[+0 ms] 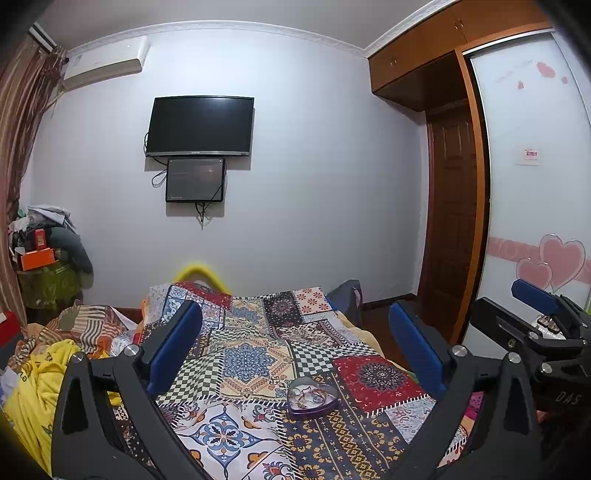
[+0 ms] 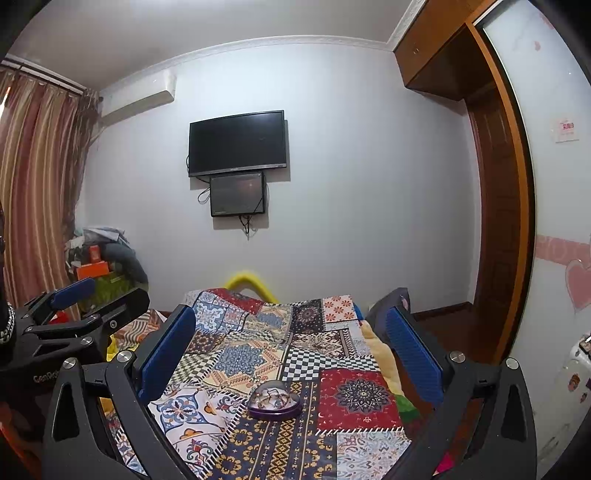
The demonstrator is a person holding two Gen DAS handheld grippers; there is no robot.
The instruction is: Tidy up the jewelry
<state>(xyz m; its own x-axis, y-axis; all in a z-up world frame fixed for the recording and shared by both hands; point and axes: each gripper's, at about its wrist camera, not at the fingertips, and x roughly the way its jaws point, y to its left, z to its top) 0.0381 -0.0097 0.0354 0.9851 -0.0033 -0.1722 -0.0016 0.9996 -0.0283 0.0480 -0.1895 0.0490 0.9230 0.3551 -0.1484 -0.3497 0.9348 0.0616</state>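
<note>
Pale bluish-white walls (image 1: 314,166), white ceiling with moulded cornice (image 1: 258,31). Wall-mounted black TV (image 1: 200,126), off, with 1 smaller dark screen (image 1: 195,180) just below, cables dangling. White air conditioner (image 1: 105,62) high at left, beside striped brown curtains (image 2: 33,184). Wooden overhead cabinets (image 1: 417,55) and dark wooden door (image 1: 452,221) at right; white sliding wardrobe panel (image 1: 535,184) with pink heart decals. Bed under patchwork patterned quilt (image 1: 258,350), yellow rail (image 1: 199,271) at foot. Clutter pile (image 1: 48,251) in left corner. Dim, even indoor light.
</note>
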